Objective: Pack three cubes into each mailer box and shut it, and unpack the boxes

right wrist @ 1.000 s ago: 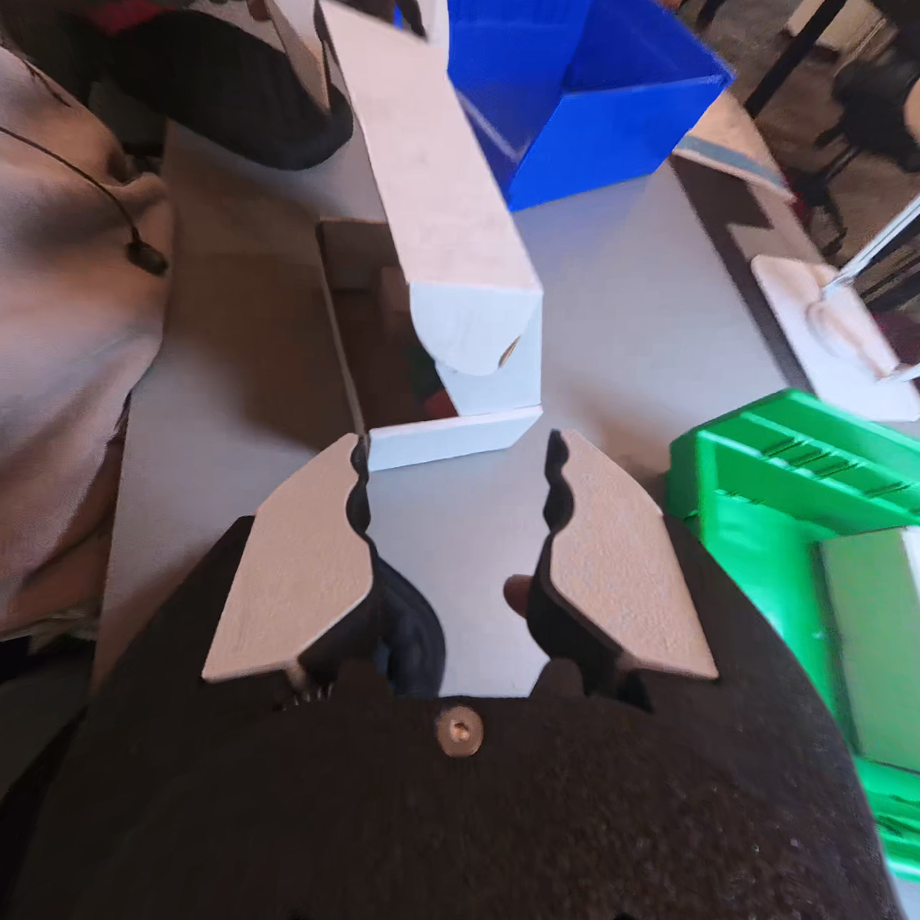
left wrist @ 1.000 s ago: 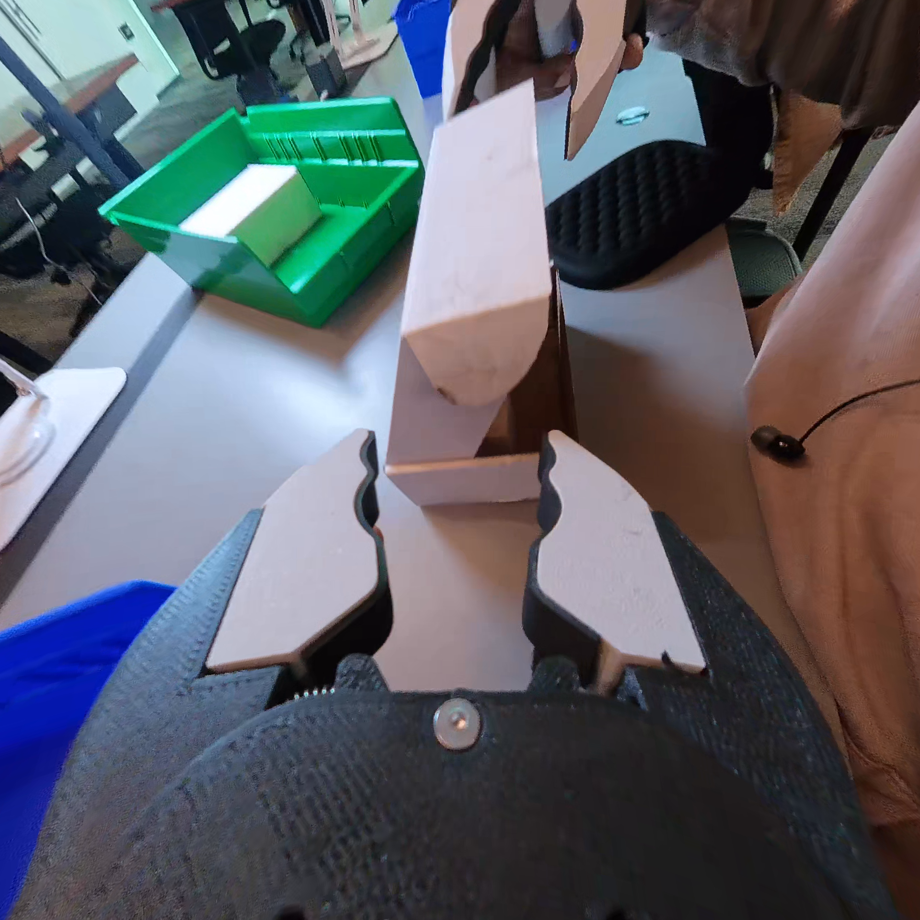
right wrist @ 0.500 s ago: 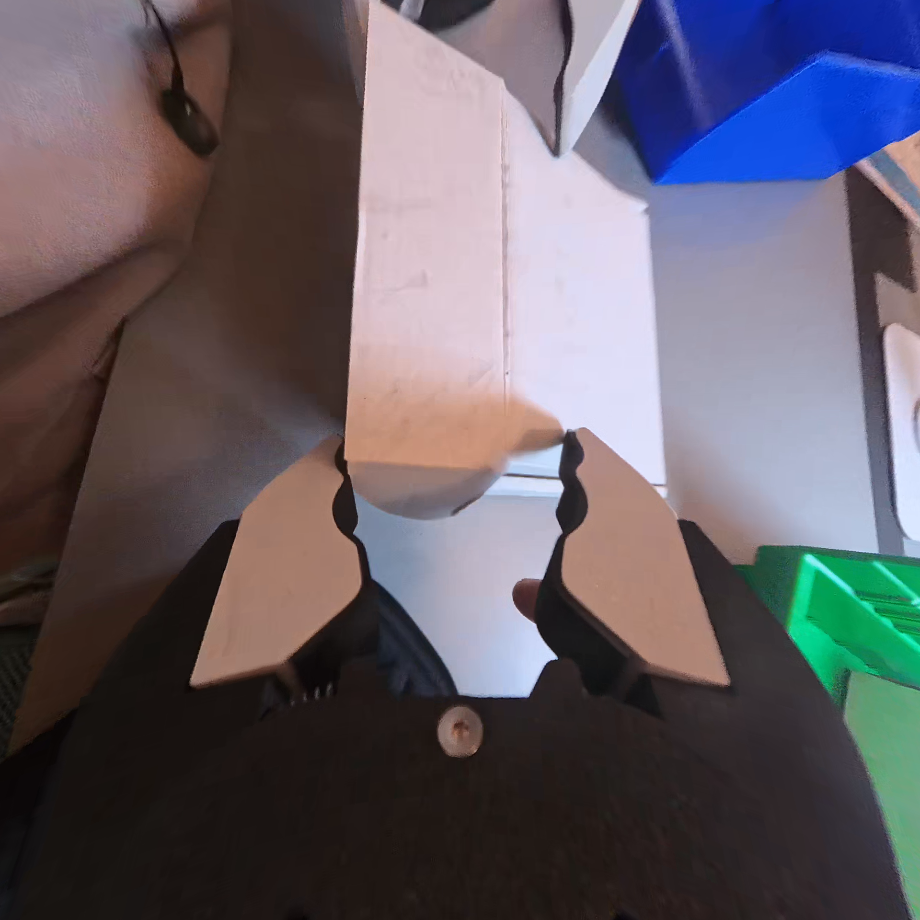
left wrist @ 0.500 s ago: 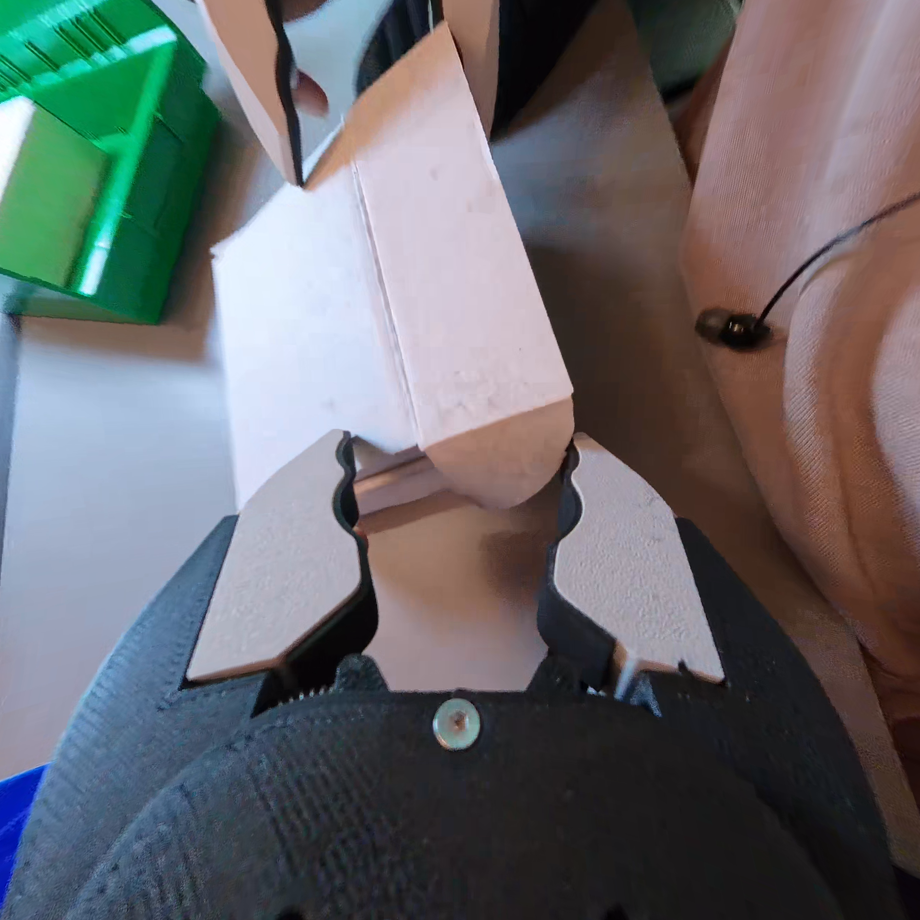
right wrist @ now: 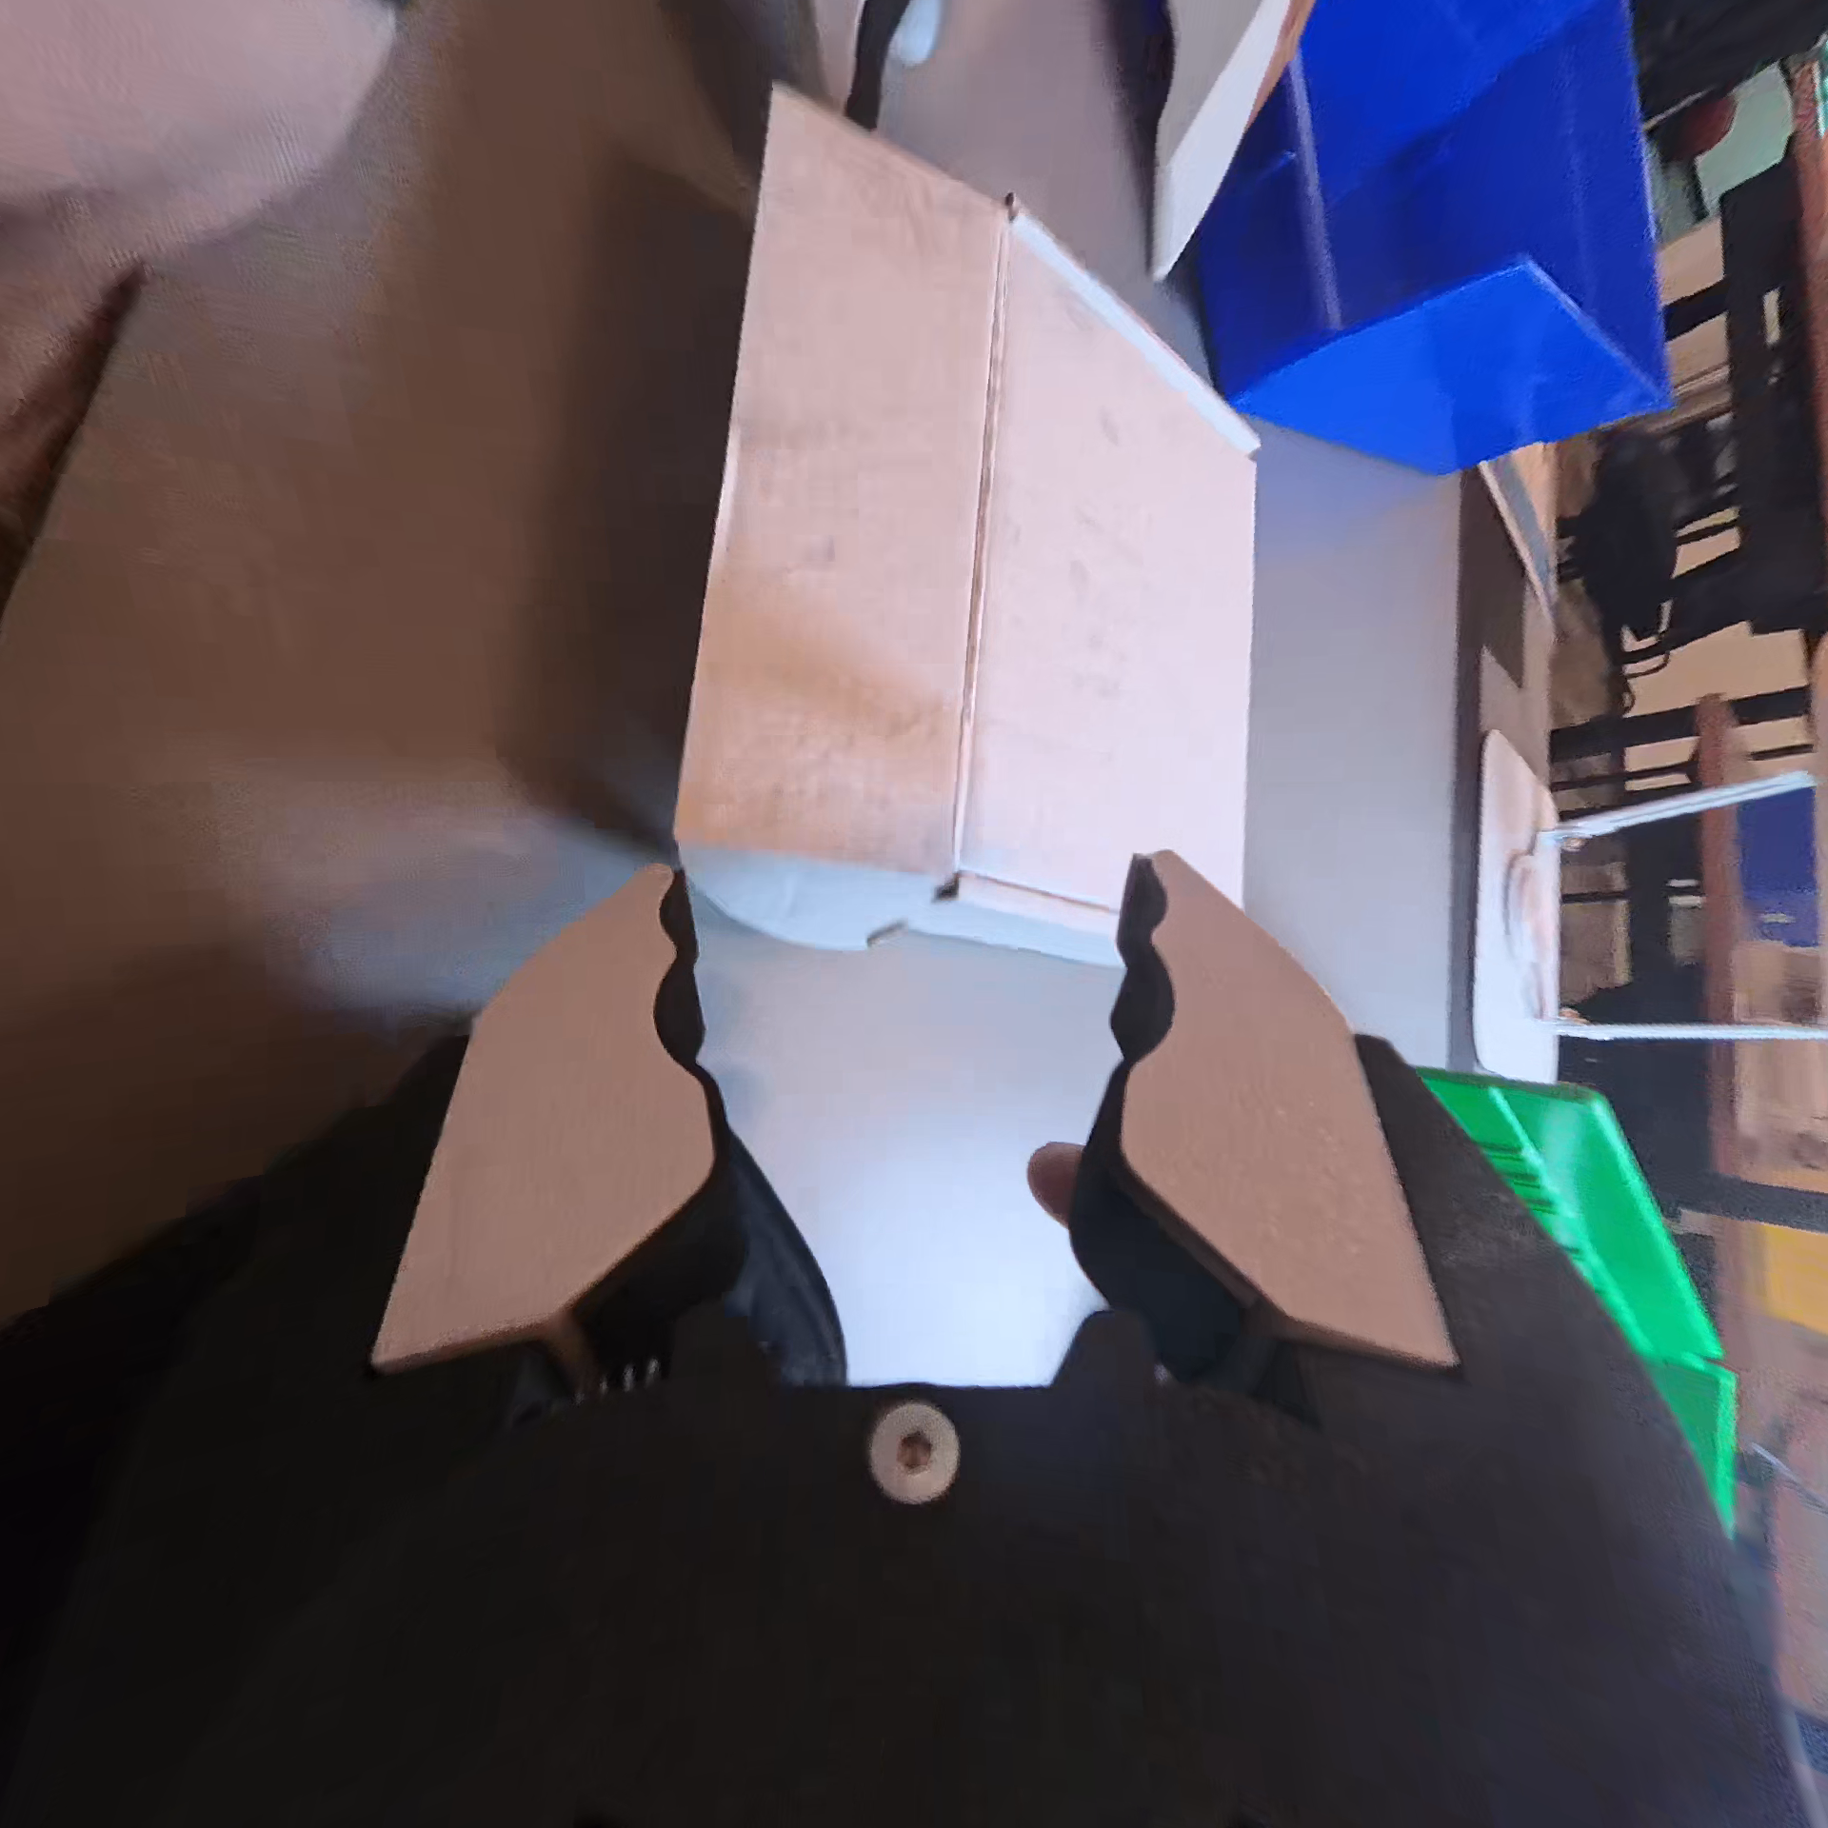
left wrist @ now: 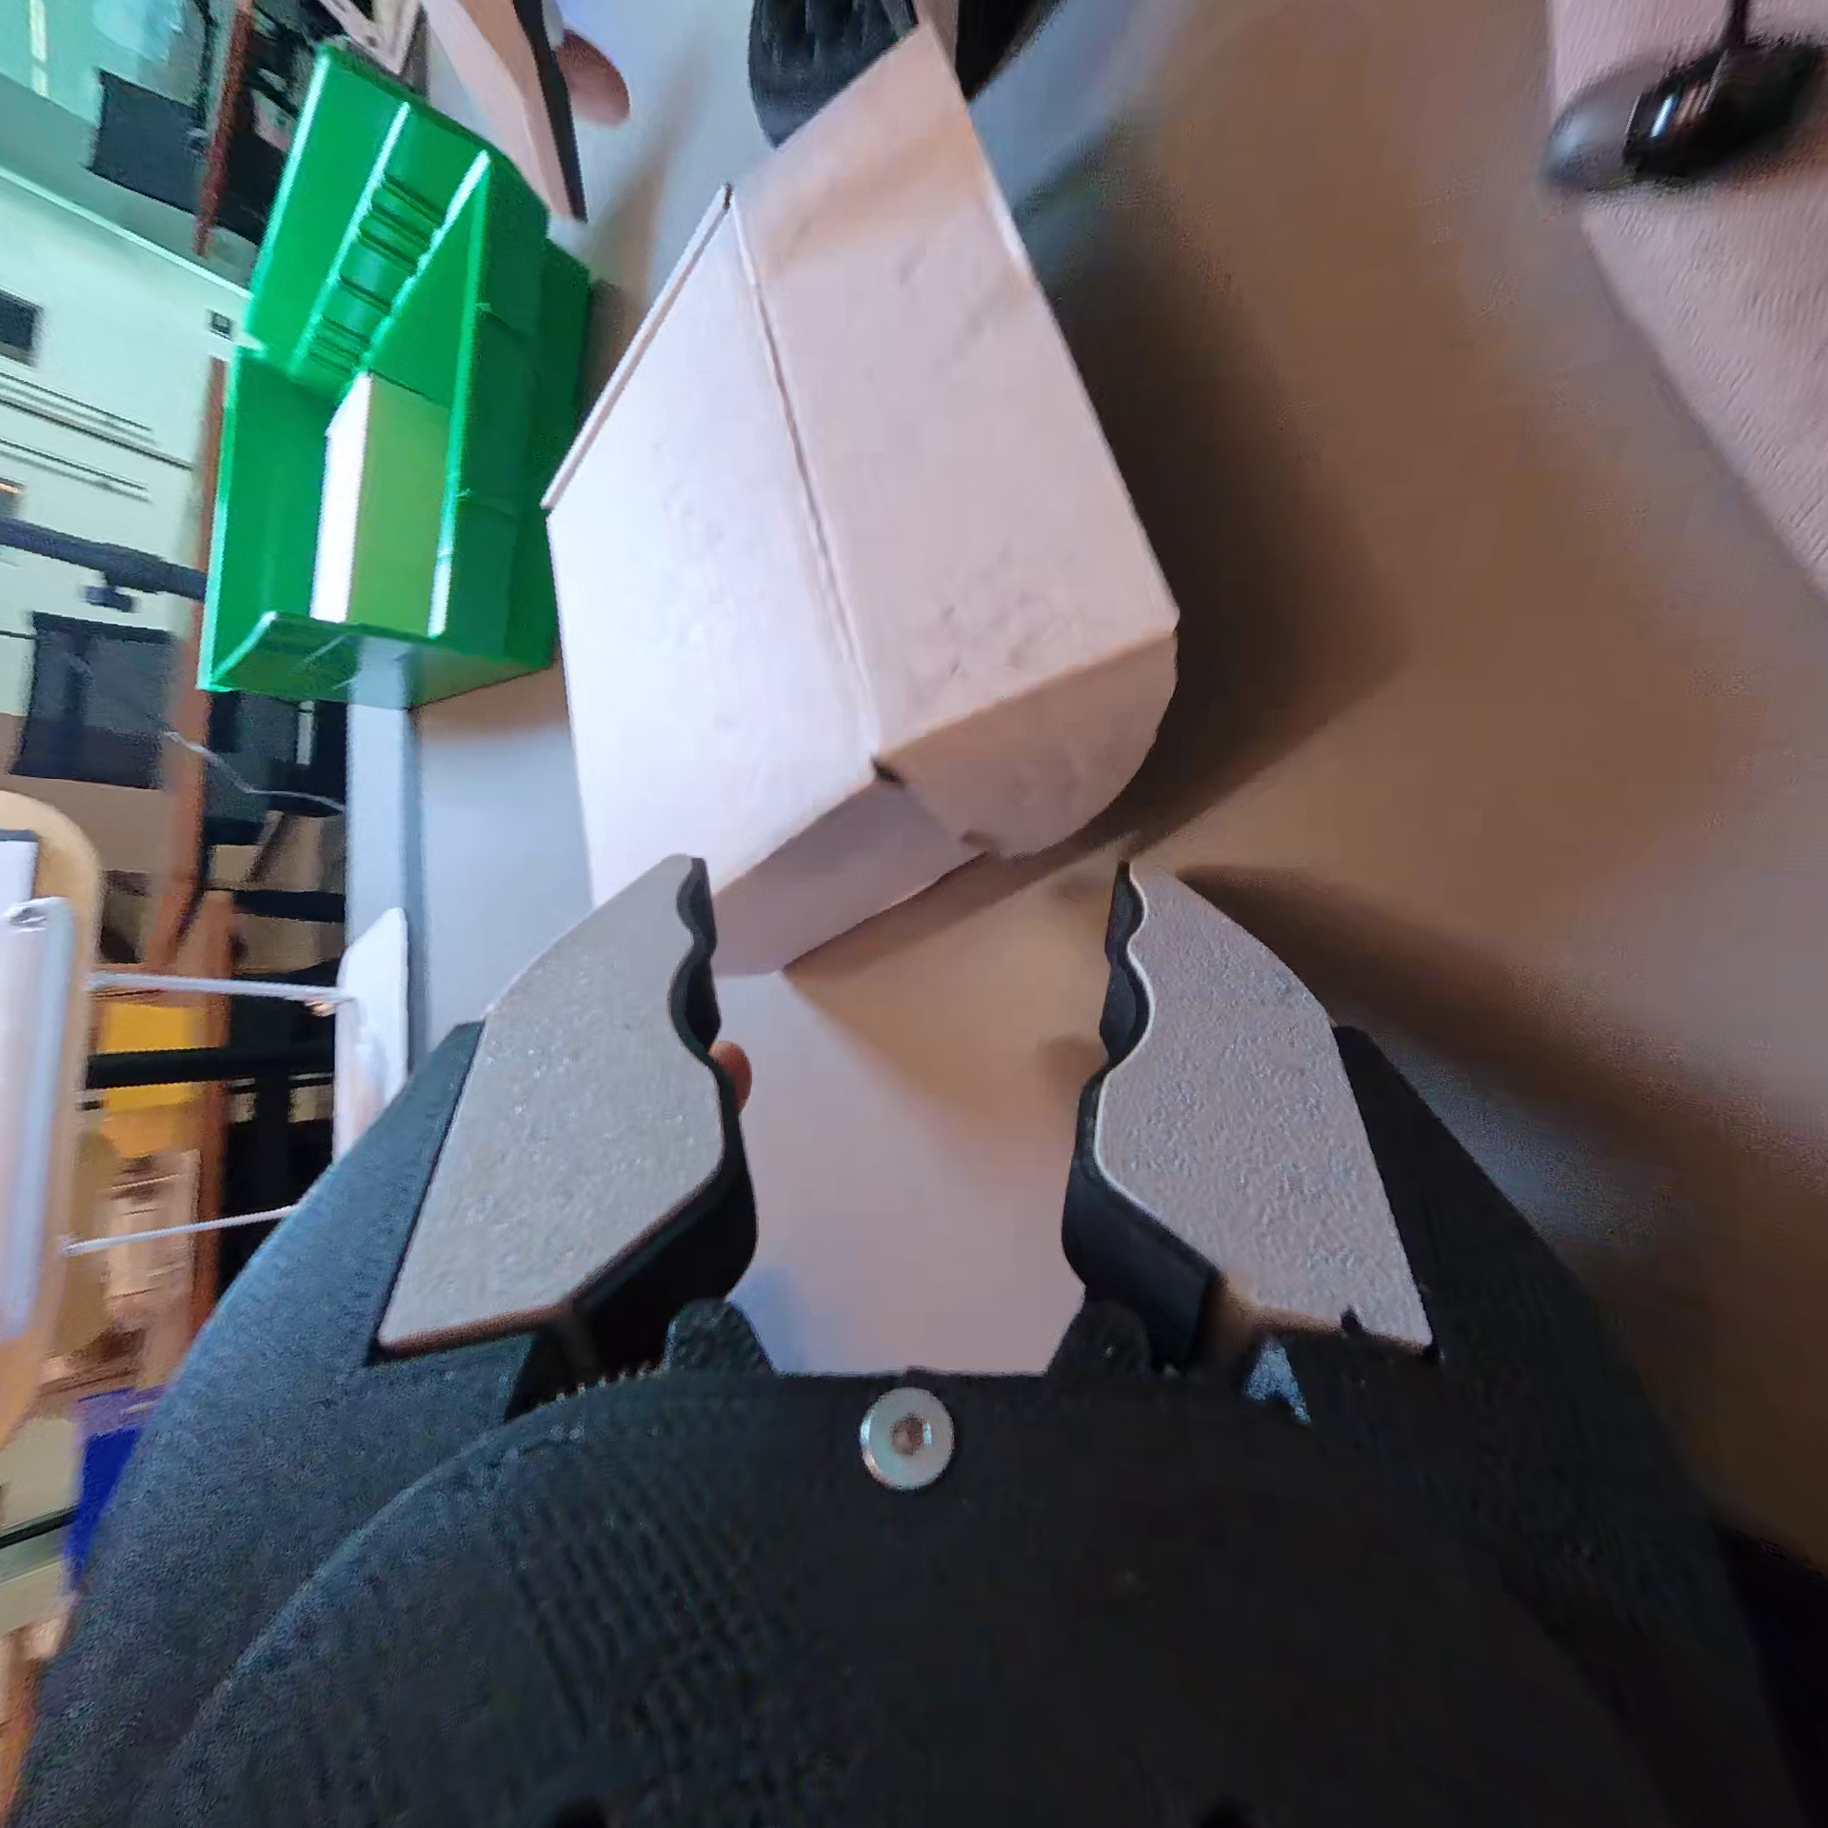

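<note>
Left tool has its fingers spread wide with nothing between them, and the tips sit right at one end of the white mailer box; the left fingertip looks like it's just about touching the end face, but it's not pinching anything. Right tool is the same deal, spread apart and empty, parked at the opposite end of the mailer box with both tips just beside the box's near edge. The box itself lies on the grey worktop with the lid folded down over it, though the rounded tuck flap at each end still seems to poke out a bit. Further out in the left wrist view there's a green bin beside the box with another white box sitting in it. In the right wrist view a blue bin sits past the far corner, and the green bin shows at the right.
</note>
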### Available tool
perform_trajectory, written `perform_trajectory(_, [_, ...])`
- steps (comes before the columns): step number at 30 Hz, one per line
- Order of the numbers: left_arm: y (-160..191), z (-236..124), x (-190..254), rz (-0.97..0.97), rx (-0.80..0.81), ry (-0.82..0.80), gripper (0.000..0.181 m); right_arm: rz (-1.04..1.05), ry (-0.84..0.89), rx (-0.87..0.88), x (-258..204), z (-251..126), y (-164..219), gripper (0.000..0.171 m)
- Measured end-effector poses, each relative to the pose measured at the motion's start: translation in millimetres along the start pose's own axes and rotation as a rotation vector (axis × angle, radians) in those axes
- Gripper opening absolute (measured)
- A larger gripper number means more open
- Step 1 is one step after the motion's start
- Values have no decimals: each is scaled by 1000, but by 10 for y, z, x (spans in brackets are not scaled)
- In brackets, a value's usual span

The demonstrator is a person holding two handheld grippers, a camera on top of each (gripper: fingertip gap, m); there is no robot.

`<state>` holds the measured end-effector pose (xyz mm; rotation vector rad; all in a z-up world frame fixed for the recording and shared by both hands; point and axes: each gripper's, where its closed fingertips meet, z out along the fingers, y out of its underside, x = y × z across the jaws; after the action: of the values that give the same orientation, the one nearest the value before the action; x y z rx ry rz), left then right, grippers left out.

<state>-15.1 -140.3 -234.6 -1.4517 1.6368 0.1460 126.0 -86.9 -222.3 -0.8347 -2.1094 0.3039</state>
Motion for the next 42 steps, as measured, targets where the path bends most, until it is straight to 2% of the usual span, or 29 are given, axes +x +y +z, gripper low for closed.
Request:
perform_trajectory(1, [56, -24, -35, 23, -14, -18, 76, -39, 7, -34, 24, -41, 69, 83])
perform_trajectory(7, [135, 79, -150, 201, -50, -71, 80, -227, 33, -146, 227, -18, 425, 78])
perform_trajectory(11, [34, 256, -231, 283, 6, -86, 79, -303, -14, -108, 168, 229, 337, 73])
perform_trajectory(13, [8, 316, -196, 314, 10, -41, 68, -314, -28, -81, 157, 309, 231, 71])
perform_trajectory(14, [23, 325, -168, 301, 1, -3, 62, -337, -39, -94, 164, 317, 229, 72])
perform_trajectory(15, [30, 325, -174, 247, 0, 23, 63, -333, -43, -103, 173, 323, 234, 72])
perform_trajectory(18, [72, 227, -262, 47, 37, 120, 65, -171, -87, -31, 182, 281, 138, 71])
perform_trajectory(21, [63, 57, -371, -257, 117, 282, 64, 94, -184, 48, 315, 161, 21, 66])
perform_trajectory(25, [30, -95, -589, -749, 309, 525, 59, 558, -417, 205, 602, 24, -19, 60])
perform_trajectory(28, [117, -46, -600, -940, 377, 628, 58, 813, -575, 334, 709, 70, 8, 59])
perform_trajectory(34, [181, -96, -664, -942, 397, 531, 56, 932, -618, 479, 761, 88, 24, 56])
perform_trajectory(38, [216, -270, -765, -821, 362, 465, 59, 848, -589, 446, 763, -8, 37, 68])
perform_trajectory(42, [138, -467, -990, -715, 384, 422, 58, 745, -552, 439, 891, -174, -19, 69])
